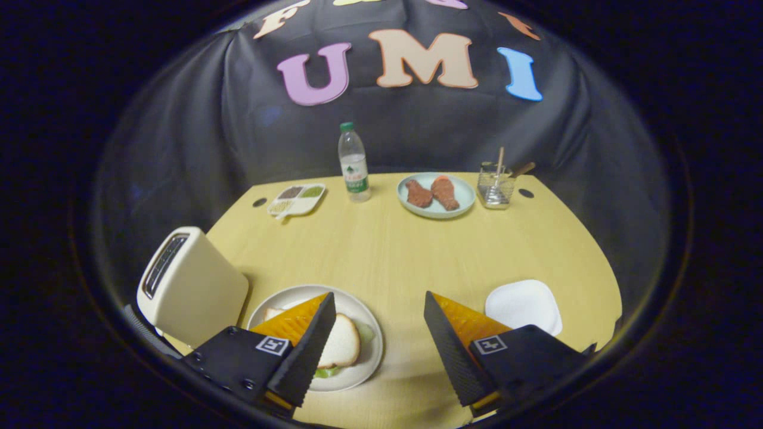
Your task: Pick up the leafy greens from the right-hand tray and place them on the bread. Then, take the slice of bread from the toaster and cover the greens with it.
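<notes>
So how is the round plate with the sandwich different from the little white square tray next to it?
The plate is round and holds a sandwich with greens peeking out under the top bread; the tray is squarish and bare. The plate looks bigger than the tray. The plate sits partly behind the claw's left finger, the tray just beyond its right finger. The claw is open, holding nothing. Both are white and lie flat on the yellow table.
</notes>
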{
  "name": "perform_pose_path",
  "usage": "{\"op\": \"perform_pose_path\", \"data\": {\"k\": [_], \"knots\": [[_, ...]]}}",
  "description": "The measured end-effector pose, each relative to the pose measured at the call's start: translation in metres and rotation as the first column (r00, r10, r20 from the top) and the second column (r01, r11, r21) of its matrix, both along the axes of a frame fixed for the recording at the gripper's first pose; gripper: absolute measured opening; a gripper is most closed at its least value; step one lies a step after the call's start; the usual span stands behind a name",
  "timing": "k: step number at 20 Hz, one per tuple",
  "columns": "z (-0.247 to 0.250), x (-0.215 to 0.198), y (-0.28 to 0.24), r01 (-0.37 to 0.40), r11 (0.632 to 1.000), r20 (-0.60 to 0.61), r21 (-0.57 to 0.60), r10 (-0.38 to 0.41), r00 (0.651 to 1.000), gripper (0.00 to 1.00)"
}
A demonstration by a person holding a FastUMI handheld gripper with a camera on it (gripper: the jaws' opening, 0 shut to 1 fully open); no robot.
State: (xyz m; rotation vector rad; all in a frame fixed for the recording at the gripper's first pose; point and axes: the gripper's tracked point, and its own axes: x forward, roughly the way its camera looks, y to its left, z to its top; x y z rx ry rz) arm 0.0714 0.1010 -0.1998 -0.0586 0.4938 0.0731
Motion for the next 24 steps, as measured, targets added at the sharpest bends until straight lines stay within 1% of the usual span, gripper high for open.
{"op": "perform_pose_path", "data": {"k": [2,4,6,8,10,14,17,18,24], "knots": [[0.026,0.004,-0.018,0.039,0.999,0.096,0.009,-0.039,0.995,0.96],[0.057,0.010,-0.029,0.068,0.997,0.202,0.028,-0.072,0.977,0.97],[0.091,0.010,-0.037,0.072,0.997,0.289,0.040,-0.081,0.954,0.97],[0.122,0.005,-0.040,0.061,0.997,0.366,0.042,-0.072,0.928,0.97],[0.146,-0.002,-0.041,0.055,0.997,0.415,0.051,-0.071,0.907,0.97],[0.179,-0.012,-0.035,0.028,0.997,0.474,0.079,-0.062,0.878,0.97],[0.196,-0.019,-0.036,0.027,0.996,0.504,0.081,-0.064,0.861,0.97],[0.204,-0.021,-0.037,0.028,0.996,0.507,0.085,-0.068,0.859,0.97],[0.207,-0.029,-0.037,0.031,0.995,0.508,0.099,-0.078,0.858,0.97]]}}
